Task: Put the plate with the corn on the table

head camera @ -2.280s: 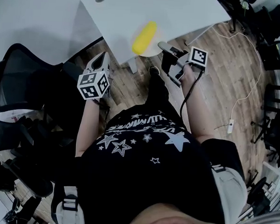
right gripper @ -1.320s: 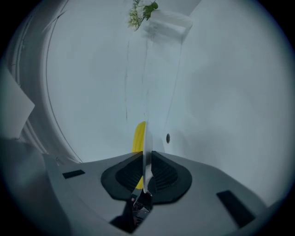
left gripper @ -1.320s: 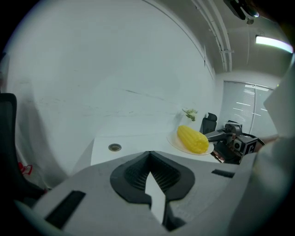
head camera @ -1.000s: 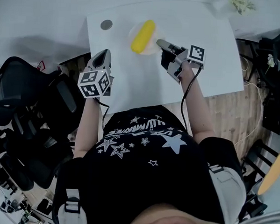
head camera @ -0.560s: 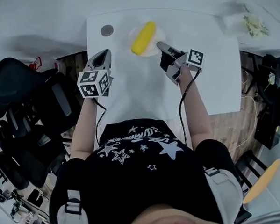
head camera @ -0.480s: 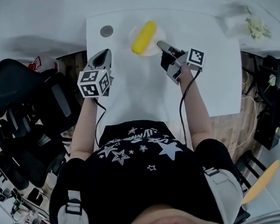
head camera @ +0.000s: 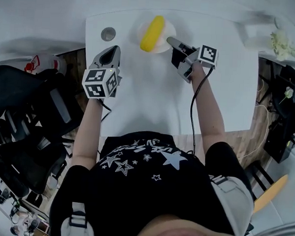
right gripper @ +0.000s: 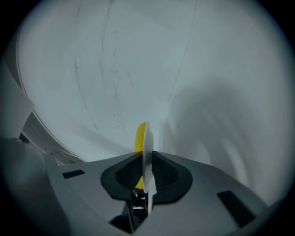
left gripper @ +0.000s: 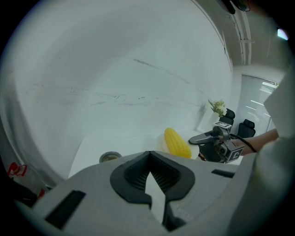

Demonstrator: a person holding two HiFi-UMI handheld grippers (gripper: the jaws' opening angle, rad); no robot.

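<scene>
Head view showed the right gripper [head camera: 170, 41] pinching the rim of the plate [head camera: 170, 30], corn [head camera: 152, 33] aboard, at the table's [head camera: 153, 100] twelve o'clock, the left gripper [head camera: 111, 51] pressed together and empty at ten o'clock; touchdown and release apparently remained

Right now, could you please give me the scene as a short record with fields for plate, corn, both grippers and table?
plate: white, above the far part of the table; contact unclear
corn: yellow, lies on the plate
right gripper: shut on the plate's rim
left gripper: jaws together, empty, near the table's left edge
table: white, with a round grey cap at its far left
</scene>
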